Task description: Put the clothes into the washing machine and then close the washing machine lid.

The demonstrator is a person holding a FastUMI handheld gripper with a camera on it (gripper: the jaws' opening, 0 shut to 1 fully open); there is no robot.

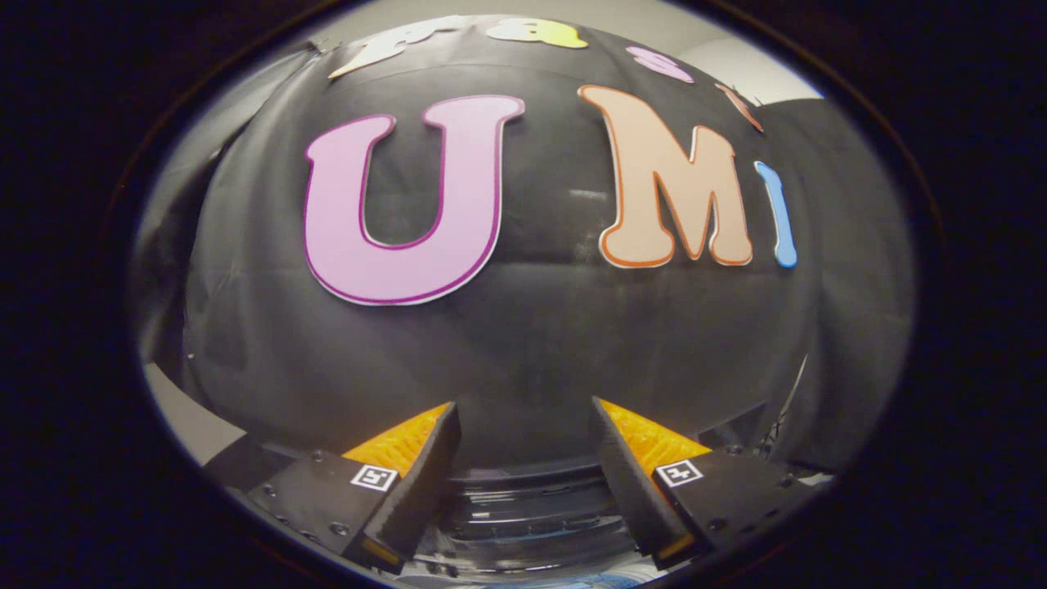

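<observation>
While the claw (523, 446) stands wide open with nothing between its fingers, the black cloth wall (532, 343) of the booth rises just beyond it and blocks the far side of the scene. Low between the two fingers sits a dark, glossy, ribbed rim (532, 511), probably the washing machine, though it is cut off and hard to make out. A pale wall (184, 421) shows at the near left, past the cloth's edge
</observation>
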